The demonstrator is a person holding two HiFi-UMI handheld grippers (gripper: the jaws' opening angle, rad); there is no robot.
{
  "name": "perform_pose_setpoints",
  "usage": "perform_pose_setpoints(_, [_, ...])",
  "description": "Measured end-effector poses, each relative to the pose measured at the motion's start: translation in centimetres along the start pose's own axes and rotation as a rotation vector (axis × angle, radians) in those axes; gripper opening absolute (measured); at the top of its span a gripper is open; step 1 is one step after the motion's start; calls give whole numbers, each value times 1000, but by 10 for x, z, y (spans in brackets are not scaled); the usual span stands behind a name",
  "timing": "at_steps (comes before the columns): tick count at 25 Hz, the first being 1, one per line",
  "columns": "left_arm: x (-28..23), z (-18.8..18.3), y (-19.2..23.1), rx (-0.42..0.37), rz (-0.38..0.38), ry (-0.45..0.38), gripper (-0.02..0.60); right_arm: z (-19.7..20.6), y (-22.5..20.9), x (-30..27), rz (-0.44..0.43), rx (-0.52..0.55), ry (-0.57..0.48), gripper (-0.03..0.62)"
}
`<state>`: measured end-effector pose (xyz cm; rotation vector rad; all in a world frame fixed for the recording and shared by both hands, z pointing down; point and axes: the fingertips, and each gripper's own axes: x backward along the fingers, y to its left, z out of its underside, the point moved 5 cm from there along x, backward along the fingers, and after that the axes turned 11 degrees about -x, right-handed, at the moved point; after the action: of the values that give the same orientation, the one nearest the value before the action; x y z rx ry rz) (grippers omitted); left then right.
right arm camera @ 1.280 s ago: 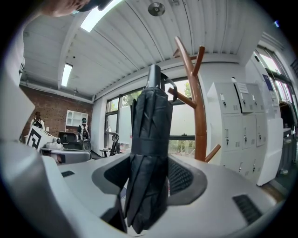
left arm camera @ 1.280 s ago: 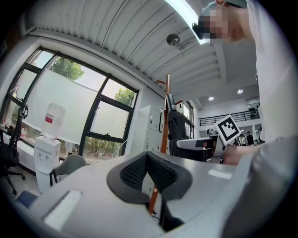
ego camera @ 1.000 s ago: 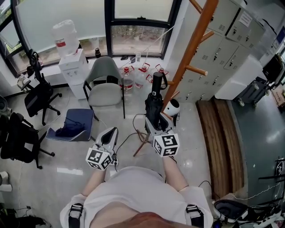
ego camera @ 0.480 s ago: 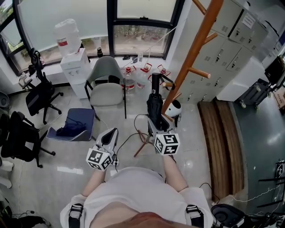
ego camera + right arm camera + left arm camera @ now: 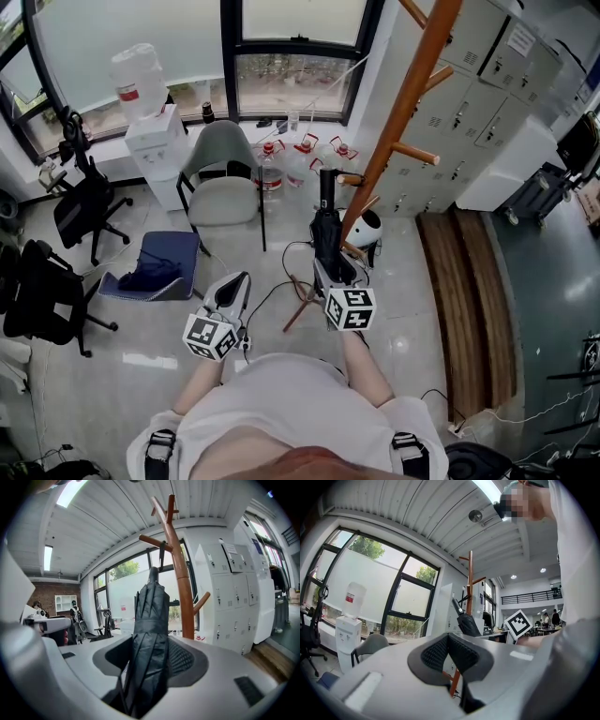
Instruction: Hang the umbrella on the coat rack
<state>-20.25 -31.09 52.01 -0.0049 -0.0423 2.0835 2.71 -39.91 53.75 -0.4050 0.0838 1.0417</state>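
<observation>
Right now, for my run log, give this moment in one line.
right tongs: shut on umbrella | left tongs: shut, empty | umbrella: upright near coat rack, not yet hung

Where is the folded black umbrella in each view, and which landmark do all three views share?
Head view: umbrella at centre, upright, just left of the coat rack.
Left gripper view: small, slightly right of centre.
Right gripper view: centre foreground, clamped between the jaws.
Shared landmark: the wooden coat rack.
</observation>
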Motion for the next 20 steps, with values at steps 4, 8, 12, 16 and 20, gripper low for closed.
perform_pose_setpoints(4, [-1, 1, 0, 0, 2, 6, 9, 6, -6, 0, 33, 5, 25, 239])
perform_pose_setpoints(8, [-3, 3, -1, 0, 5, 12, 9, 11, -12, 1, 67, 1, 31, 238])
perform_pose_setpoints(12, [-6, 1, -3, -1, 10, 11, 9, -19, -3, 7, 49, 101, -93, 146])
perform_pose_setpoints(16, [-7, -2, -6, -5, 19, 4, 9, -35, 8, 9, 27, 147, -125, 141])
perform_pose_setpoints(20, [-5, -2, -7, -10, 21, -1, 9, -36, 17, 16, 11, 160, -140, 141])
